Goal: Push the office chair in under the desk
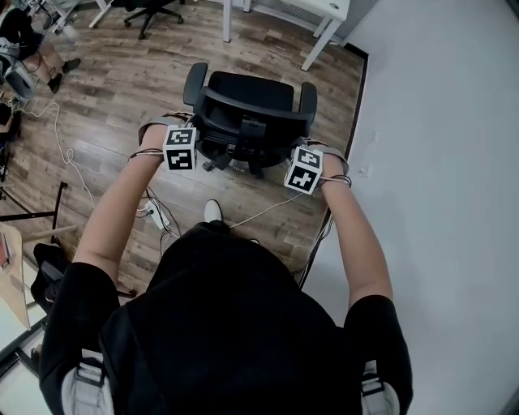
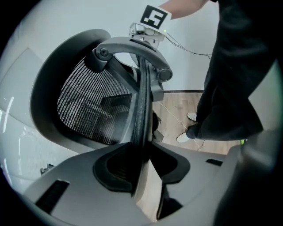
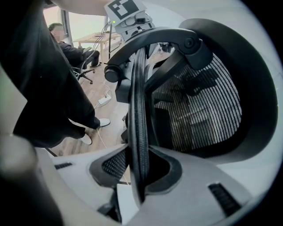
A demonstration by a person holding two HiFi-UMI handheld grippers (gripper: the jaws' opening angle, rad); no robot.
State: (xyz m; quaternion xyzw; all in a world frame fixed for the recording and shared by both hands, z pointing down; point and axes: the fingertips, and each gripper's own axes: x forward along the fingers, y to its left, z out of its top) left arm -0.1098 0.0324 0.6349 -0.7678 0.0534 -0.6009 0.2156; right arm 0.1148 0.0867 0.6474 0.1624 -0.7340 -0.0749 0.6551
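Note:
A black mesh office chair [image 1: 243, 93] stands on the wood floor with its back toward me. Its backrest rim [image 1: 253, 121] is gripped from both sides. My left gripper [image 1: 203, 142] is at the rim's left end and my right gripper [image 1: 289, 154] at its right end. In the left gripper view the rim [image 2: 140, 101] runs upright between the jaws of the left gripper [image 2: 141, 163], whose pads press on it. The right gripper [image 3: 139, 170] clamps the rim [image 3: 139, 97] the same way. A white desk [image 1: 328, 11] stands beyond the chair at the top.
A white wall [image 1: 438, 121] runs along the right, close to the chair. Cables [image 1: 65, 154] and a power strip [image 1: 158, 215] lie on the floor to the left. Another office chair [image 1: 150, 10] and a seated person [image 1: 24, 40] are at the far left.

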